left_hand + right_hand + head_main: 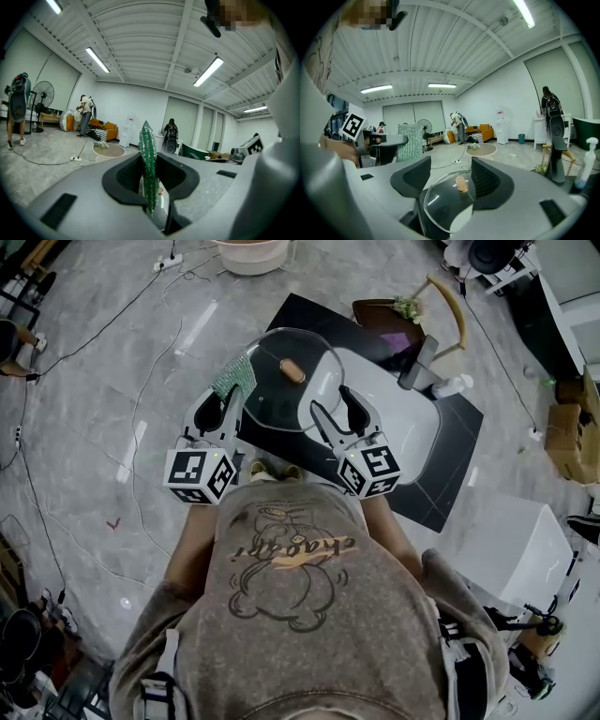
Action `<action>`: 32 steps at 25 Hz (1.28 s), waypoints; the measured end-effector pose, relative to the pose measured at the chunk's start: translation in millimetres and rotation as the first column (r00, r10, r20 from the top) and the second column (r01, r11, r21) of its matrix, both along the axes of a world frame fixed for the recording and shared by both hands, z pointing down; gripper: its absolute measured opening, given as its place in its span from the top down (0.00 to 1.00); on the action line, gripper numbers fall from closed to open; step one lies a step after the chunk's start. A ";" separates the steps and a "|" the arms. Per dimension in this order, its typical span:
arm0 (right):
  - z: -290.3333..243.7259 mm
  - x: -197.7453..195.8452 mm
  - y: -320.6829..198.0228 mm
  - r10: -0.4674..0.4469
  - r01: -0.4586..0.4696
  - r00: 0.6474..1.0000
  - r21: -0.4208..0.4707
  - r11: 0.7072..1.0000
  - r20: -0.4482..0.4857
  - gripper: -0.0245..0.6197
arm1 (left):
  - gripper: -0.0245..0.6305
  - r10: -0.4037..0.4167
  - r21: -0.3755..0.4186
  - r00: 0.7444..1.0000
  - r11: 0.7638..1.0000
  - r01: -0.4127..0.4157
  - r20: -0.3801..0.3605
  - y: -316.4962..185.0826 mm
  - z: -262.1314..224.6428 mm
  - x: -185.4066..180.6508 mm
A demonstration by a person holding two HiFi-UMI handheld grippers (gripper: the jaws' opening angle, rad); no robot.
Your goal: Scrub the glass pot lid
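Head view: glass lid (277, 399) w/ wooden knob (292, 371) sits over the near-left end of the white basin (403, 418) on a black mat (314, 320). I can't tell if it lies flat. My left gripper (223, 399) holds the green scrub pad (234, 379) right at the lid's left rim. My right gripper (334, 404) is at the near rim.

Left gripper view: jaws clamped on the pad, which stands upright, edge-on.

Right gripper view: jaws wide apart, lid rim low between them, nothing pressed, so no grip.

Imo, before scrubbing I should pinch the rim w/ the right to steady it, then lay the pad's face, not its edge, on the glass. Short light strokes around the knob, since wet glass slides.

Writing: the shirt (300, 596) print reads approx "chaoqi". Lid shows no label, and the cubes carry only marker squares.
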State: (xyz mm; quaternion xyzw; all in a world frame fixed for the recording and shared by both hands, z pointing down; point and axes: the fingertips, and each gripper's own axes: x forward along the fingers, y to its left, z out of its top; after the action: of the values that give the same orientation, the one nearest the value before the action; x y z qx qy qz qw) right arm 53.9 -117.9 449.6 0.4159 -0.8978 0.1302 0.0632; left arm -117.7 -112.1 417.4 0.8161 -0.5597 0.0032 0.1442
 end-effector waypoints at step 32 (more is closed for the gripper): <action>176.8 -78.2 -99.7 -0.239 0.146 0.920 -0.296 0.944 -0.311 0.56 | 0.83 -0.025 -0.061 1.000 0.998 0.025 0.010 -25.8 25.9 -15.5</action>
State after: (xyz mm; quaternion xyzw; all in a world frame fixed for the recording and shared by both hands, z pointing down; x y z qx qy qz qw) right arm -24.4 -217.6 626.3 0.3288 -0.8840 0.1685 0.2864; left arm -133.2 -138.0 443.3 0.8042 -0.5701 0.0221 0.1665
